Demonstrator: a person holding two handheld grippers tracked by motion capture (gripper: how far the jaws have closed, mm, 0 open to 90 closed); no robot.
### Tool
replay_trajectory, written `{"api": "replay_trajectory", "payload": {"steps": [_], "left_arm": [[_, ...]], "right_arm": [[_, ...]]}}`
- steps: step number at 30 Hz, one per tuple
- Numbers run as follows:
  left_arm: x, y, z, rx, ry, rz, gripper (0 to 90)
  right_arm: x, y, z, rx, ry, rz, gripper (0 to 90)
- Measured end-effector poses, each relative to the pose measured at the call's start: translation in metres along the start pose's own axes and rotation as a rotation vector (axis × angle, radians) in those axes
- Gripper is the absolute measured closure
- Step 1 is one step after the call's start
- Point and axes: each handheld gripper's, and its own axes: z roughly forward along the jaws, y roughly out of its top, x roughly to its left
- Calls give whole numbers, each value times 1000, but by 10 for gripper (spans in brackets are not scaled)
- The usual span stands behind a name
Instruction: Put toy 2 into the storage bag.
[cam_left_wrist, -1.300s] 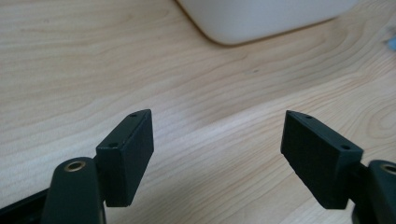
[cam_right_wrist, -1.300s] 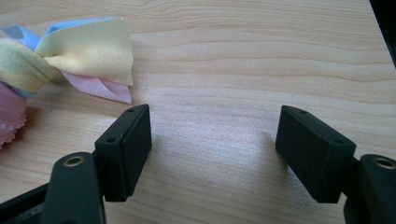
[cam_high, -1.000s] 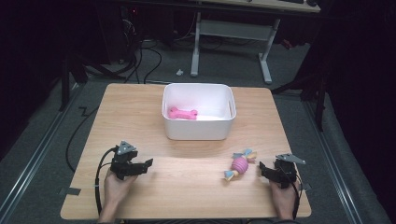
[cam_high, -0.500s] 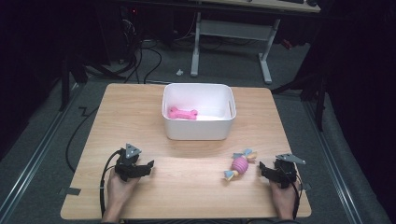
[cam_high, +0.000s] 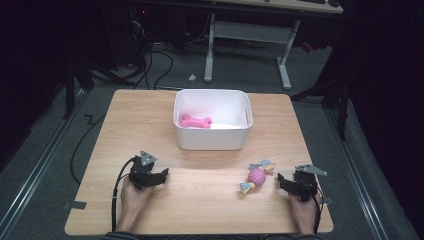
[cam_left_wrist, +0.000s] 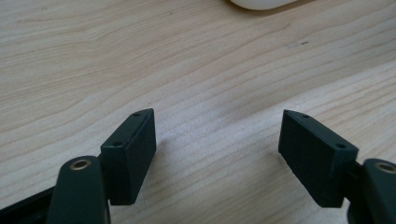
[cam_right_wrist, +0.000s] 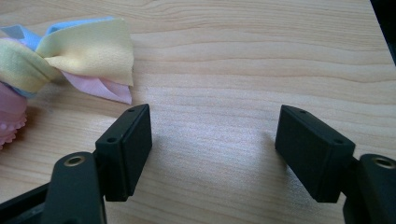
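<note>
A white bin (cam_high: 212, 139) stands at the table's far middle with a pink bone toy (cam_high: 196, 121) lying inside. A pink ball toy with pastel cloth tails (cam_high: 257, 176) lies on the wood at the front right; its yellow and pink tails (cam_right_wrist: 88, 56) reach the upper left of the right gripper view. My right gripper (cam_high: 281, 181) rests just right of that toy, open, with bare wood between its fingers (cam_right_wrist: 126, 149). My left gripper (cam_high: 162, 175) sits low at the front left, open; its jaws have just been closing, with nothing between the fingers (cam_left_wrist: 133, 149).
The wooden table (cam_high: 150, 110) ends in edges close on every side, with dark floor, cables and a desk frame (cam_high: 247, 37) beyond the far edge. A curved bit of the bin's base (cam_left_wrist: 261, 3) peeks in at the top of the left gripper view.
My left hand has shifted a little toward the near edge and to the right, sinking toward the table. The right hand, both toys and the bin have stayed put.
</note>
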Motion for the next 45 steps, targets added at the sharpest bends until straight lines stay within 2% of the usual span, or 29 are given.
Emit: {"api": "replay_trajectory", "payload": {"steps": [11, 17, 22, 25, 33, 37, 39, 45], "left_arm": [[0, -2, 5, -13, -9, -3, 254], [0, -2, 5, -12, -6, -3, 250], [-1, -2, 5, -12, -6, -5, 247], [0, -2, 5, -12, -7, -4, 247], [0, -2, 5, -12, -8, -4, 247], [0, -2, 5, -13, -7, -6, 247], [0, -2, 5, -12, -8, -4, 247], [-1, -2, 5, -13, -6, -7, 247]], "right_arm": [[0, 0, 0, 2, 16, -14, 268], [0, -1, -6, 32, 49, -31, 285], [4, -1, -20, 18, 59, -55, 291], [7, -2, -31, 1, 66, -79, 291], [21, -9, -52, 12, 104, -129, 294], [26, -9, -57, 5, 119, -146, 297], [34, -7, -61, 1, 148, -167, 301], [45, 2, -62, 5, 173, -208, 314]]}}
